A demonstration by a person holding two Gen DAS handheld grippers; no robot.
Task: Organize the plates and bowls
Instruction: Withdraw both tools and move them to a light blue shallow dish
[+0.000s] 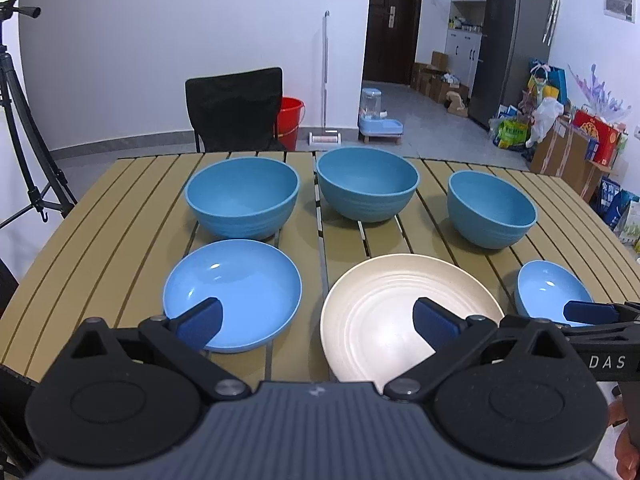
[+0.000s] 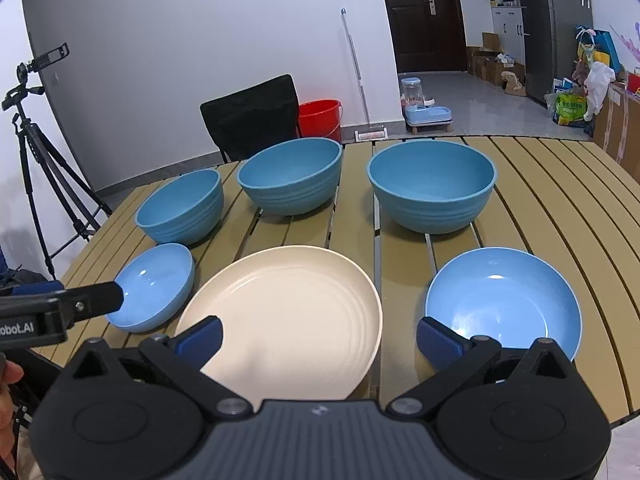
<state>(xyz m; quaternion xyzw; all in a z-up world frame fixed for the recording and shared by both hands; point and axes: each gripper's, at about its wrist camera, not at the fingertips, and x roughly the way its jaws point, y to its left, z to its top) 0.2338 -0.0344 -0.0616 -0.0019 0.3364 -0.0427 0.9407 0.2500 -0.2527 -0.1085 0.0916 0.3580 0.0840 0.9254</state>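
Observation:
Three deep blue bowls stand in a back row on the slatted table [image 1: 100, 220]: left [image 1: 244, 200], middle [image 1: 366, 184], right [image 1: 490, 208]. In front lie a light blue dish [image 1: 240, 284], a cream plate [image 1: 384, 300] and a second light blue dish [image 1: 548, 288]. My left gripper [image 1: 316, 312] hangs open above the near edge, straddling the left dish and cream plate, holding nothing. My right gripper [image 2: 319, 330] is open over the cream plate [image 2: 296, 292], empty, with the right dish [image 2: 504, 296] beside it. The left gripper's finger [image 2: 100, 300] reaches over the left dish [image 2: 156, 284].
A black chair [image 1: 234, 108] stands behind the table's far edge, with a red bucket [image 1: 290, 114] beside it. A camera tripod [image 1: 16, 100] stands off the left side. Boxes and bags crowd the floor at the far right.

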